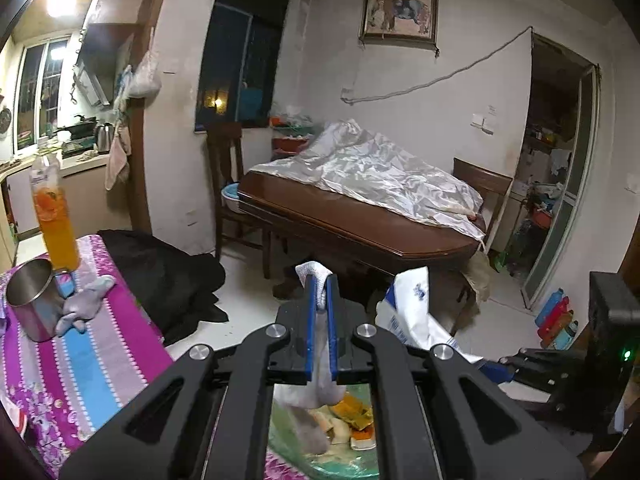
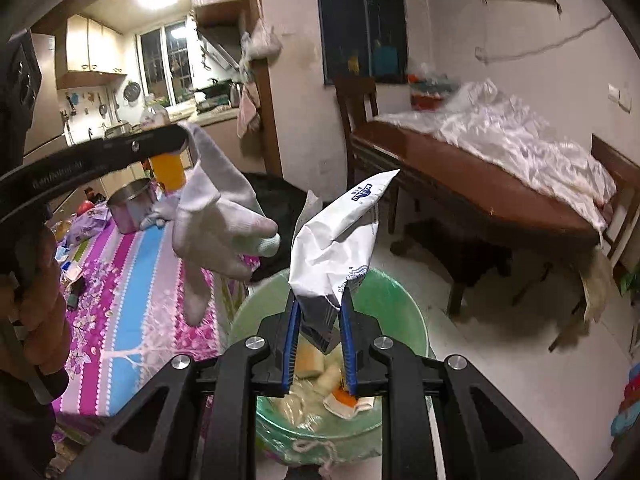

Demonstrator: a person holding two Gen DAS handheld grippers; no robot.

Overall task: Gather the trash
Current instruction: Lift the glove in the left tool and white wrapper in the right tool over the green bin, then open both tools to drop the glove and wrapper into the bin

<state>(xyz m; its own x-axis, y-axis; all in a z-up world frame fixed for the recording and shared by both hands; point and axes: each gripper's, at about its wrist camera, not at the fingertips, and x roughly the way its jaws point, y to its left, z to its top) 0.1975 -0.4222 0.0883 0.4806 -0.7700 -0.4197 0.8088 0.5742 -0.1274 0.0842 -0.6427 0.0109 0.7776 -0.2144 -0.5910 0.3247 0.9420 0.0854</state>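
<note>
A white glove (image 1: pixel 320 344) hangs pinched between the left gripper's (image 1: pixel 320 292) closed fingers. A crumpled white wrapper (image 2: pixel 336 252) stands clamped between the right gripper's (image 2: pixel 320 300) fingers, above the green basin (image 2: pixel 404 308).

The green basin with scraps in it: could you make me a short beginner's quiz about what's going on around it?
1. True or false: both tools are gripping something above the green basin.
2. What does the left gripper hold: A) metal cup, B) white glove, C) orange drink bottle?
3. Fill in: the right gripper pinches a white ____.

Key
1. True: each pair of jaws is closed on an item over the basin.
2. B.
3. Wrapper, crumpled, with blue print.
</note>
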